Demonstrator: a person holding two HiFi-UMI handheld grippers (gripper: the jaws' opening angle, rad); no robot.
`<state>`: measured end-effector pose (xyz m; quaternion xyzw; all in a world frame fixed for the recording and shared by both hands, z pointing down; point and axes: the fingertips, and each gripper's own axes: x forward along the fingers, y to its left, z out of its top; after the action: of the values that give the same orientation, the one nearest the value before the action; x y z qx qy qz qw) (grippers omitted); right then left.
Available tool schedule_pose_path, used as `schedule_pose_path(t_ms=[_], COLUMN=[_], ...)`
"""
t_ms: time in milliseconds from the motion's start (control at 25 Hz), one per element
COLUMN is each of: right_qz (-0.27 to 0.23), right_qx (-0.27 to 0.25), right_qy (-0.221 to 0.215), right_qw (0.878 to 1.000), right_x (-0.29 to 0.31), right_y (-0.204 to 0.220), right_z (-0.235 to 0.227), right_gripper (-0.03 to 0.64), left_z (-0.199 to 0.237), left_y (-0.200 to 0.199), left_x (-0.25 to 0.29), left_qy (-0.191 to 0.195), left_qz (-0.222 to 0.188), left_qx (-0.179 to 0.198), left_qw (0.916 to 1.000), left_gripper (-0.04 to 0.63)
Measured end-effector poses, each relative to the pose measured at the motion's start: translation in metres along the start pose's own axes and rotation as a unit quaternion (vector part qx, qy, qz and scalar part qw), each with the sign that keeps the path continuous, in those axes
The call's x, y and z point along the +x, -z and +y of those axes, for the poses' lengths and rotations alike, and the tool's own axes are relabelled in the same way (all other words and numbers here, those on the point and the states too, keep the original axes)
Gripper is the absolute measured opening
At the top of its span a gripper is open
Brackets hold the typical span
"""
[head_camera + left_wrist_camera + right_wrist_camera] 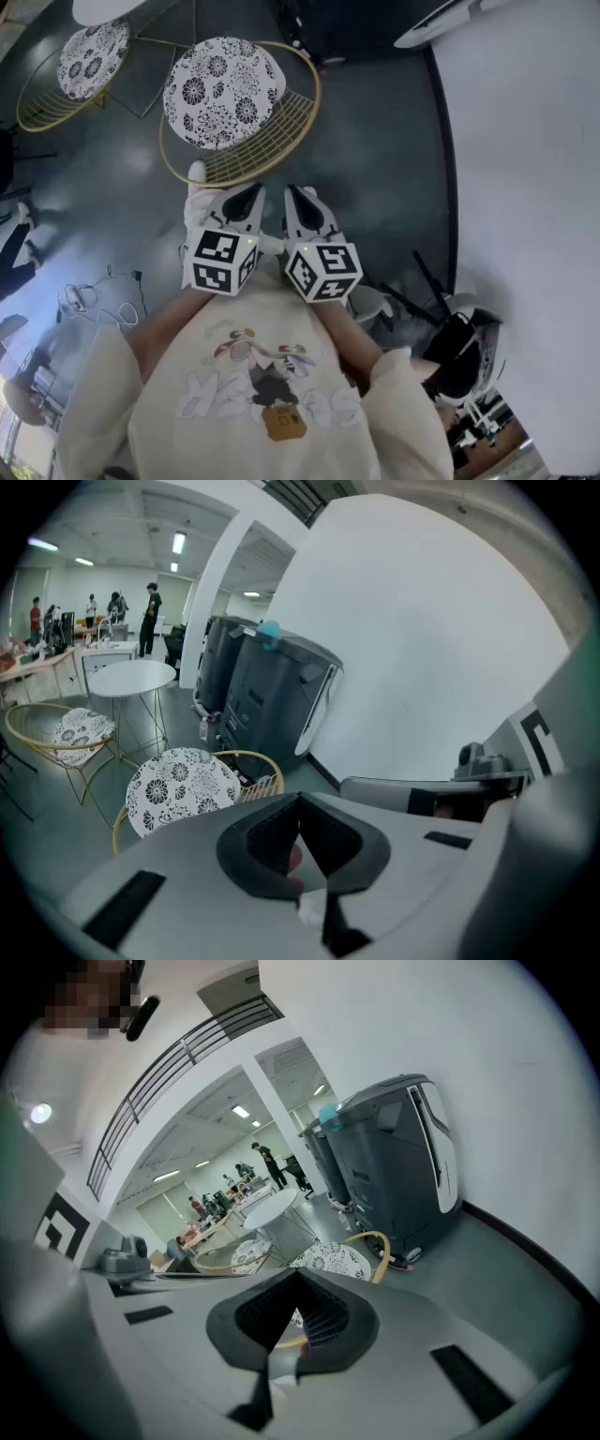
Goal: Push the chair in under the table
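1. Left gripper (246,199) and right gripper (302,199) are held side by side, close to the person's chest. Their jaws point forward and down at the chair (225,94).
2. On both grippers the jaw tips meet and nothing is caught between them. Closed tips probably suit a push better than spread ones; no grasp looks needed here.
3. The chair has a gold wire frame and a black-and-white floral cushion. It stands just ahead of the jaw tips, with its curved rim nearest them. No contact is visible, so the push does not appear to have begun.
4. The round white table (136,677) sits farther ahead, beyond the chair and off to the left gripper's side, well apart from the chair. The seat is plainly not under it. My reading is that the chair needs steering leftward as well as forward.
5. A second chair (89,61) of the same make stands beside the table, left of the grippers' line.
6. The floor (375,141) is dark grey, smooth and slightly glossy, so the legs will likely slide, perhaps with some chatter.
7. A white wall (525,187) runs along the right gripper's side. Tall grey machines (394,1157) stand against it ahead.
8. The room beyond is an open office with distant people (150,611) at desks.
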<state>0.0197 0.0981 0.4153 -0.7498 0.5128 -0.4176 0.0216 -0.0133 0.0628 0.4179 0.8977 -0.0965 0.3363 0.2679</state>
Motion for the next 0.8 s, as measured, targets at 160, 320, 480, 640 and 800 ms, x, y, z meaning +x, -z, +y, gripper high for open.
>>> schedule_pose_path(t_ms=[160, 320, 480, 640, 800], right_qz=[0.024, 0.026, 0.031, 0.053, 0.070], right_qx=[0.004, -0.011, -0.039, -0.078, -0.085], right_qy=[-0.027, -0.051, -0.073, -0.100, -0.130], right_qw=[0.999, 0.998, 0.996, 0.990, 0.985], right_x=[-0.049, -0.084, -0.094, -0.102, -0.104], right_y=[0.007, 0.004, 0.010, 0.023, 0.030], right_z=[-0.051, -0.069, -0.063, -0.047, -0.033], right_gripper=[0.006, 0.006, 0.006, 0.006, 0.007], left_z=[-0.081, -0.120, -0.121, -0.120, -0.118], left_y=[0.011, 0.020, 0.031, 0.044, 0.049], left_x=[0.012, 0.007, -0.002, -0.015, -0.027], left_qy=[-0.024, -0.052, -0.079, -0.093, -0.099], left_qz=[-0.014, -0.016, -0.027, -0.034, -0.047], left_qx=[0.008, -0.003, -0.024, -0.049, -0.077], left_qw=[0.9996, 0.9985, 0.9962, 0.9939, 0.9910], left_gripper=[0.009, 0.009, 0.009, 0.009, 0.009])
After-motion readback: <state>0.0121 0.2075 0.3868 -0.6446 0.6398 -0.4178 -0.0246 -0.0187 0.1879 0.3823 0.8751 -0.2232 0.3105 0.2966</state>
